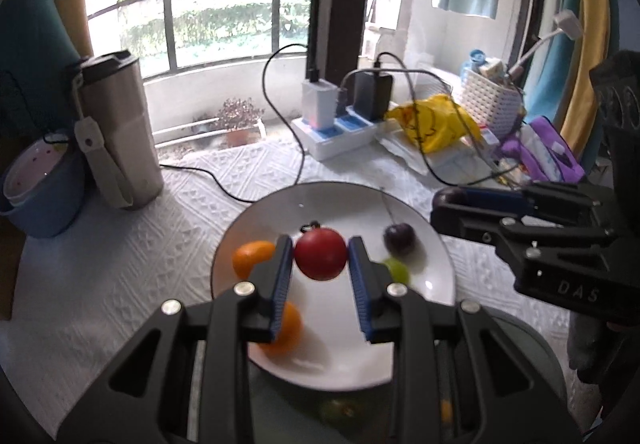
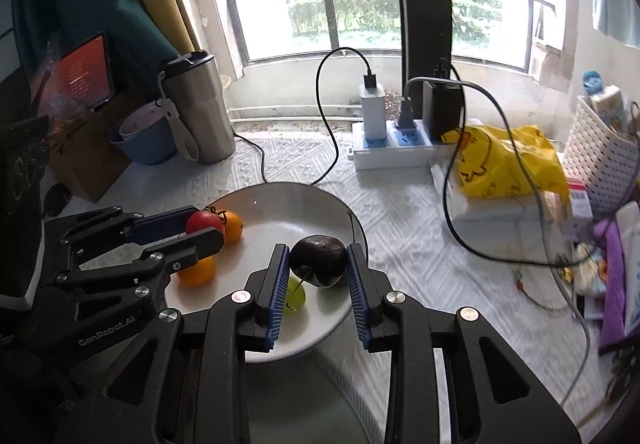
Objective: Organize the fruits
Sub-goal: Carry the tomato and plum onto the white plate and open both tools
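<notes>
My left gripper (image 1: 321, 254) is shut on a red tomato (image 1: 320, 253) and holds it above a white plate (image 1: 340, 200). My right gripper (image 2: 317, 262) is shut on a dark cherry (image 2: 319, 259) with its stem hanging down, also over the plate (image 2: 276, 200). On the plate lie two small oranges (image 1: 251, 258) (image 1: 285, 328), a green grape (image 1: 397, 269) and another dark cherry (image 1: 399, 239). In the right wrist view the left gripper (image 2: 200, 228) with the tomato (image 2: 203, 222) shows at the left, beside the oranges (image 2: 233, 226) (image 2: 197, 271) and the grape (image 2: 295, 294).
A steel tumbler (image 1: 116, 128) and a blue bowl (image 1: 44, 196) stand at the left. A power strip with chargers and cables (image 1: 336, 120), a yellow bag (image 1: 436, 120), a white basket (image 1: 490, 100) and purple packets (image 1: 548, 152) crowd the back right. A grey-green tray (image 2: 320, 396) lies below the plate.
</notes>
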Tool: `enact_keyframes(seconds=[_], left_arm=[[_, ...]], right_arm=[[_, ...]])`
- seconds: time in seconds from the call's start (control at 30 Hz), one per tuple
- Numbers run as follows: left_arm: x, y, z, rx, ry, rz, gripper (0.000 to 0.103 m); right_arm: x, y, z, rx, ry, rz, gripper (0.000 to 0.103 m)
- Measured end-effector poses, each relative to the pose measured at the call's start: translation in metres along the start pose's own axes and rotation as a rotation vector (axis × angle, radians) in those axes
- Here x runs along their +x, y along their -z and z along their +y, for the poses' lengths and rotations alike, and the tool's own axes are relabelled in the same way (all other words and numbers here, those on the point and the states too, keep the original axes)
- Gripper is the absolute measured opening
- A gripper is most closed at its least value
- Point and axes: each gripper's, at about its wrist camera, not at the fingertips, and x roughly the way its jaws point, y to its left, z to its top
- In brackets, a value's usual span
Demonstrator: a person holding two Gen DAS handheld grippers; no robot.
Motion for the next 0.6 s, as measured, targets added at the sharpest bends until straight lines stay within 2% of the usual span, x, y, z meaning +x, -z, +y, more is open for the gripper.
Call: enact_keyframes(seconds=[0.3, 0.6], left_arm=[[0.038, -0.019, 0.012, 0.034, 0.017, 0.052, 0.029], [0.054, -0.015, 0.023, 0.005, 0.027, 0.095, 0.030]], right_arm=[[0.037, -0.017, -0.003, 0.021, -0.020, 0.019, 0.031], [0.062, -0.017, -0.005, 0.026, -0.032, 0.052, 0.031]])
